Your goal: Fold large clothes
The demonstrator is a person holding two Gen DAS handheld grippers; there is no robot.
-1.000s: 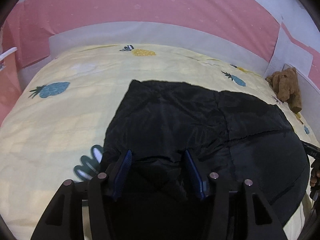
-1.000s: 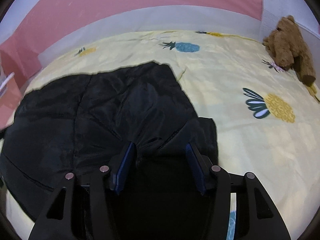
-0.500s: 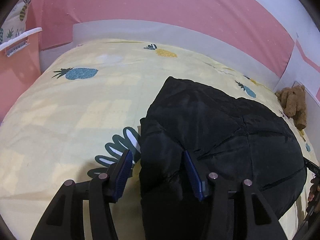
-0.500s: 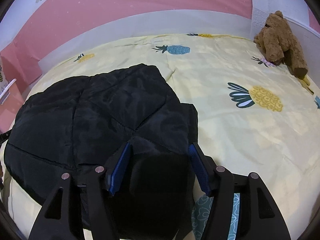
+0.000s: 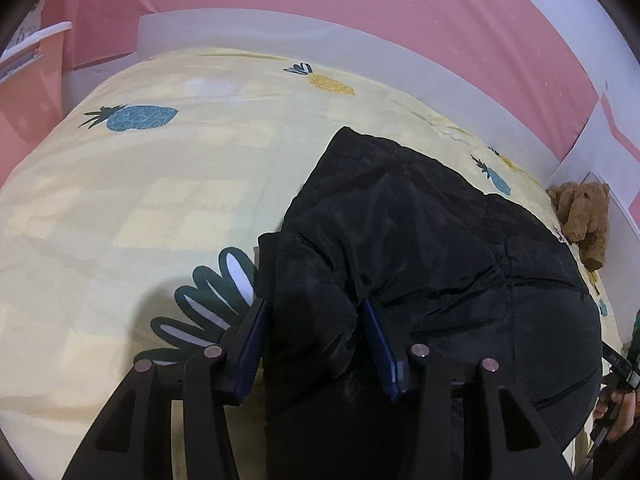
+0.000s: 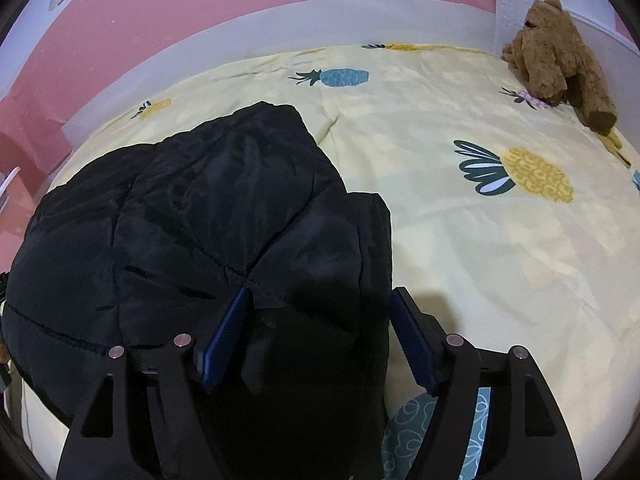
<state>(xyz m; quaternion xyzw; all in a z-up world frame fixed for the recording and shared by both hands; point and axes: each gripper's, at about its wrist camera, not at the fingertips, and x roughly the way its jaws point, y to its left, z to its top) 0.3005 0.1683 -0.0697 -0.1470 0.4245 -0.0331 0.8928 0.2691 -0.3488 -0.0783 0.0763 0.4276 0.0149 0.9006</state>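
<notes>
In your left wrist view, the black jacket (image 5: pixel 432 264) lies bunched on the yellow pineapple bedspread (image 5: pixel 140 200). Your left gripper (image 5: pixel 312 328) stands about half open with a thick fold of the jacket's near edge between its blue pads; you cannot tell whether they press on it. A brown teddy bear (image 5: pixel 584 216) sits at the far right.

In your right wrist view, your right gripper (image 6: pixel 320 324) has just been opening; the jaws stand wide, with the jacket's corner lying loose between them.
</notes>
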